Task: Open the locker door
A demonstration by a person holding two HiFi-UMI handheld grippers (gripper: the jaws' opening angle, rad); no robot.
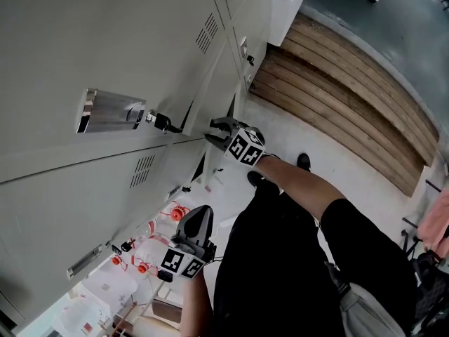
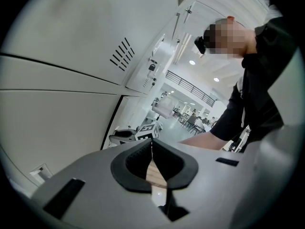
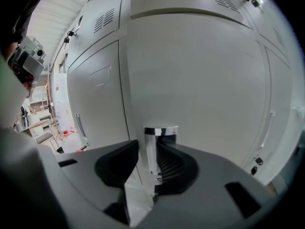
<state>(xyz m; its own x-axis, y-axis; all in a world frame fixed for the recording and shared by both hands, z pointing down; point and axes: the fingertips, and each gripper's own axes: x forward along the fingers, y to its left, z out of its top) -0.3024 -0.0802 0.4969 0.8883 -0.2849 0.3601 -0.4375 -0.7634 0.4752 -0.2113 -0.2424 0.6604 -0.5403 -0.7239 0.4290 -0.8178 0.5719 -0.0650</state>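
Showing my right gripper [image 1: 214, 133] level with the locker door [image 1: 84, 41], just right of its key [image 1: 165, 123], jaws released and spread wide. The door's chrome handle [image 3: 160, 130] is framed between them, farther on and not pinched. My left gripper [image 2: 152, 144] hangs lower and nearer to me, apart from the lockers, jaws clenched together on nothing

Right gripper [image 1: 212, 130] ahead on outstretched arm [image 1: 302, 181], jaws apart; left gripper [image 1: 198, 216] lower, jaws together
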